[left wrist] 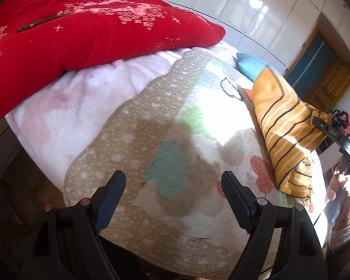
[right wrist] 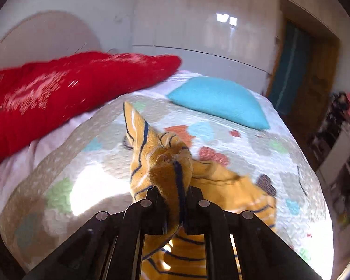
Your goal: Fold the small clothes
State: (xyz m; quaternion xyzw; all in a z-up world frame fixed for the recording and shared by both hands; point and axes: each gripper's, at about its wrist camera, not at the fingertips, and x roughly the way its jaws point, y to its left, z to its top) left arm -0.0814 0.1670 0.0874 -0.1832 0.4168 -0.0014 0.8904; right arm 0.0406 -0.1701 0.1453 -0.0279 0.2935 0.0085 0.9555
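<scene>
A small orange garment with dark and white stripes [left wrist: 284, 126] hangs lifted above the patterned bedspread [left wrist: 165, 121] at the right of the left wrist view. My right gripper [right wrist: 175, 192] is shut on a bunched fold of this garment [right wrist: 172, 163], and the rest of the cloth trails down below the fingers. The right gripper also shows in the left wrist view [left wrist: 331, 129] at the far right, pinching the cloth's upper corner. My left gripper [left wrist: 172, 182] is open and empty, hovering over the bedspread to the left of the garment.
A red quilt [left wrist: 81, 32] lies bunched at the back left of the bed over a pale pink blanket [left wrist: 81, 98]. A folded turquoise cloth [right wrist: 219, 100] lies at the far side. White wardrobe doors [right wrist: 198, 30] and a wooden doorway [right wrist: 310, 81] stand behind.
</scene>
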